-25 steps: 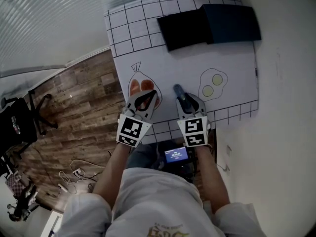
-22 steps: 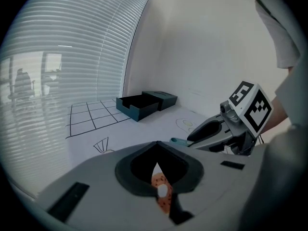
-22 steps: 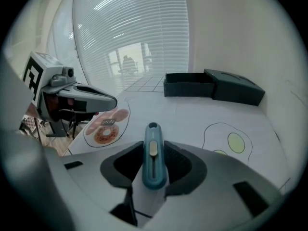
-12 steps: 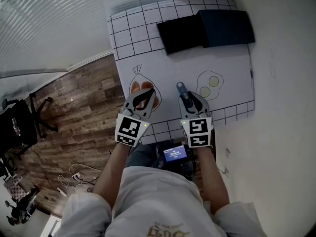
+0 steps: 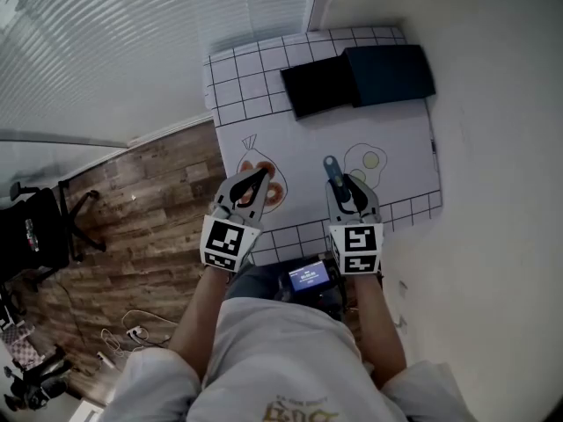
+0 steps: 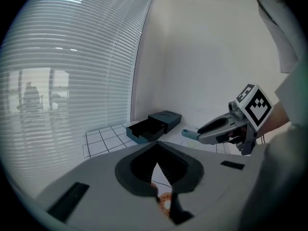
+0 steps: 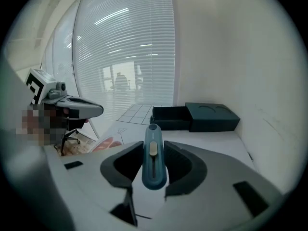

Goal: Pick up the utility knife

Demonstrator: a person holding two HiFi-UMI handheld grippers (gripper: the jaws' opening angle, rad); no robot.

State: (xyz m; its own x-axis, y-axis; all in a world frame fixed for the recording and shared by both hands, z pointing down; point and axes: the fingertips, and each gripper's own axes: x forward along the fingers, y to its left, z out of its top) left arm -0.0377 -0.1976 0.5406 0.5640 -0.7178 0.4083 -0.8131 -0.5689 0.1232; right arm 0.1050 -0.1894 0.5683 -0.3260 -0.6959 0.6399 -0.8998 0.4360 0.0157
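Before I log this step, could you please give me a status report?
Left tool shut, empty. Right tool shut on knife, apparently off the table. Nothing in the way; box far off.

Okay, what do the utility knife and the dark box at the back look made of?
The utility knife looks plastic: smooth matte blue body, rounded moulded edges, cream slider. The dark box: matte plastic or coated board, flat glare-free faces; can't tell which.

Head view: rear of utility knife hidden betw. fingers of right gripper — only front end shows. Left gripper covers pt of orange drawing. Table near edge hidden behind both. Small screen — txt too small to read.
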